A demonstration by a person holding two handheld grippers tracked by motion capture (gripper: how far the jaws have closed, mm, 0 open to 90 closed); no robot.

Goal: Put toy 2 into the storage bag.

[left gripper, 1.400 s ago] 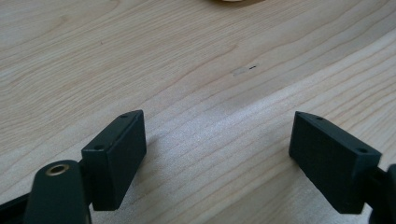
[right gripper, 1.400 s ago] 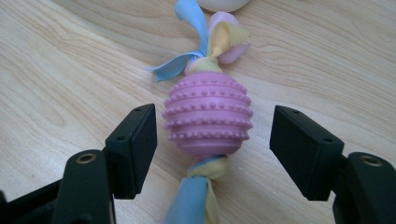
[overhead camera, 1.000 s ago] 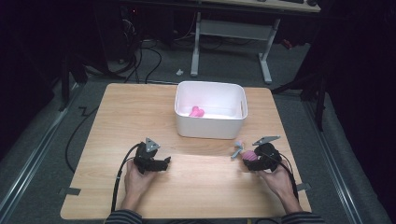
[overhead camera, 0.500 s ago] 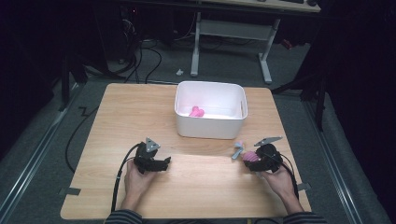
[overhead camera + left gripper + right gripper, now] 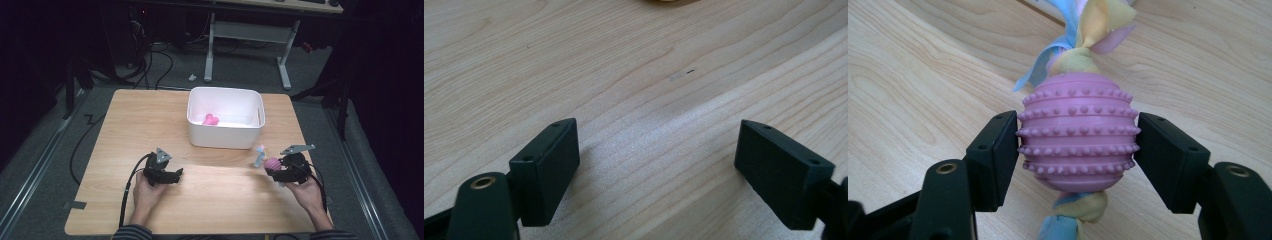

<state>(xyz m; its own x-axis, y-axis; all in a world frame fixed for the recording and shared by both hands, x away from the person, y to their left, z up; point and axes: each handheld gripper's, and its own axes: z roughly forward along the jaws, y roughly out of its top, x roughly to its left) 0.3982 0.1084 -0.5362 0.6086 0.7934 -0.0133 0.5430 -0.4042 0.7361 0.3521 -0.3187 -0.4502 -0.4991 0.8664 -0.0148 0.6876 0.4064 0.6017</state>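
At the near right of the desk (image 5: 125, 125), the right tongs (image 5: 1078, 145) now clamp the pink studded ball (image 5: 1079, 132) of a rag toy; they have scarcely moved, so lifting looks next. The left tongs (image 5: 167, 176) rest open (nothing between them). Farther off, the white tub (image 5: 226, 137) holds another pink toy (image 5: 210, 120).

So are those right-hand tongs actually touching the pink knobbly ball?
Touching. The right gripper view shows both black jaws of the right tongs pressed flat against the sides of the pink ball, with no gap.
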